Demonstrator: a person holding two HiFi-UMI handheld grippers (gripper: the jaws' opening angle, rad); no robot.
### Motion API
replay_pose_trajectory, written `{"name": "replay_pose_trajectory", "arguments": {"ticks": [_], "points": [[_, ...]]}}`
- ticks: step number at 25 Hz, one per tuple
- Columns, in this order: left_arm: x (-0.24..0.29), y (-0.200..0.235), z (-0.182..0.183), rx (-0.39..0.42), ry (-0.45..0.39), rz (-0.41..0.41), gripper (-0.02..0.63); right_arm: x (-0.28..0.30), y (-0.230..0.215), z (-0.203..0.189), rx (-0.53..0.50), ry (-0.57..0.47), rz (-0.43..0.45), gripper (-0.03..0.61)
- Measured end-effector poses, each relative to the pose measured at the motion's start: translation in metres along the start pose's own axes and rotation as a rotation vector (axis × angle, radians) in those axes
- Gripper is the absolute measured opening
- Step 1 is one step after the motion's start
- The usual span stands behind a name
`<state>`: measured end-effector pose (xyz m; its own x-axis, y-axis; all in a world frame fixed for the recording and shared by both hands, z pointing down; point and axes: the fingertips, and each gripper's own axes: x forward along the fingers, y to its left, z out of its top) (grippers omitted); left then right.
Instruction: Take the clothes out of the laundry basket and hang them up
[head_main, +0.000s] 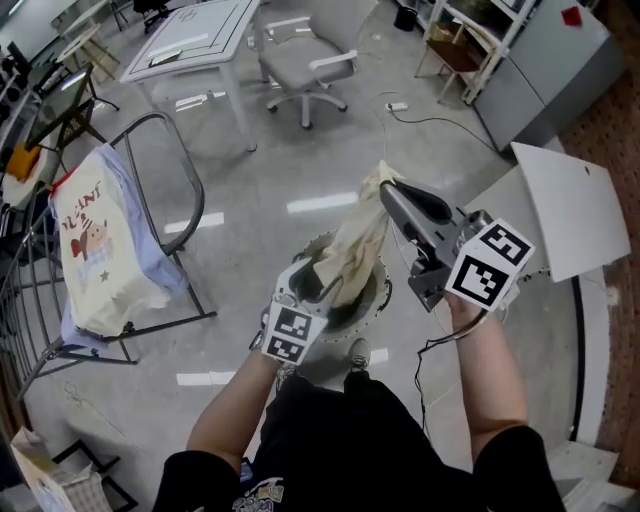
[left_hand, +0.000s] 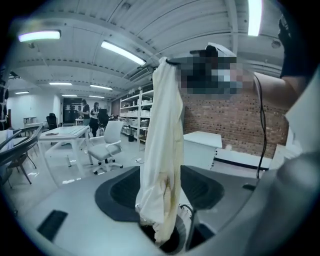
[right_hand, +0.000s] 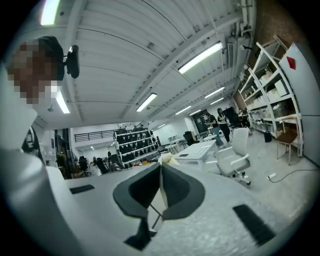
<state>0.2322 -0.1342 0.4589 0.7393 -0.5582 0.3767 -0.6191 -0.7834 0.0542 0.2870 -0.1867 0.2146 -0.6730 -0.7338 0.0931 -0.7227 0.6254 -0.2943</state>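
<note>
A long cream garment (head_main: 356, 238) hangs in the air in front of me. My right gripper (head_main: 386, 188) is held high and shut on its top end; in the right gripper view the jaws meet, with a cream fold (right_hand: 169, 159) bunched at the tips of that gripper (right_hand: 161, 169). My left gripper (head_main: 318, 284) sits lower, its jaws apart around the garment's lower end. In the left gripper view the stained cloth (left_hand: 162, 130) drops between the jaws of this gripper (left_hand: 160, 186) without either pad pressing on it. A round laundry basket (head_main: 384, 291) stands on the floor below.
A metal drying rack (head_main: 186, 172) stands at the left with a printed cream shirt (head_main: 95, 240) and a pale blue garment (head_main: 152, 262) on it. Beyond are a white table (head_main: 195, 35) and an office chair (head_main: 305, 65). A white panel (head_main: 575, 210) lies at the right, and a cable (head_main: 425, 120) runs over the floor.
</note>
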Motion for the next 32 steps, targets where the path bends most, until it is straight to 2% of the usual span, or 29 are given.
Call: {"name": "replay_pose_trajectory", "arguments": {"ticks": [8, 12, 13, 14, 15, 16, 18, 21, 24, 32], "points": [[0.023, -0.005, -0.026, 0.038, 0.121, -0.002, 0.238, -0.02, 0.048, 0.05, -0.093, -0.038, 0.059, 0.008], [0.028, -0.004, -0.052, -0.017, 0.18, -0.007, 0.226, -0.025, 0.049, 0.06, -0.107, -0.054, 0.045, 0.008], [0.028, -0.004, -0.056, -0.036, 0.188, -0.01, 0.176, -0.026, 0.046, 0.061, -0.106, -0.057, 0.036, 0.008], [0.027, -0.004, -0.058, -0.055, 0.196, -0.014, 0.098, -0.027, 0.043, 0.061, -0.102, -0.06, 0.025, 0.008], [0.025, -0.004, -0.058, -0.072, 0.204, -0.018, 0.059, -0.028, 0.039, 0.061, -0.095, -0.063, 0.014, 0.008], [0.023, -0.004, -0.057, -0.09, 0.209, -0.023, 0.035, -0.028, 0.034, 0.06, -0.085, -0.066, 0.002, 0.008], [0.018, -0.002, -0.051, -0.136, 0.209, -0.036, 0.028, -0.027, 0.024, 0.058, -0.067, -0.072, -0.023, 0.008], [0.01, 0.011, -0.034, -0.192, 0.17, -0.027, 0.025, -0.025, 0.005, 0.049, -0.059, -0.065, -0.083, 0.008], [-0.001, 0.028, -0.008, -0.228, 0.094, -0.009, 0.023, -0.023, -0.013, 0.032, -0.07, -0.034, -0.15, 0.009], [-0.034, 0.05, 0.093, -0.281, -0.119, 0.002, 0.023, -0.025, -0.055, -0.008, -0.026, 0.011, -0.241, 0.011]]}}
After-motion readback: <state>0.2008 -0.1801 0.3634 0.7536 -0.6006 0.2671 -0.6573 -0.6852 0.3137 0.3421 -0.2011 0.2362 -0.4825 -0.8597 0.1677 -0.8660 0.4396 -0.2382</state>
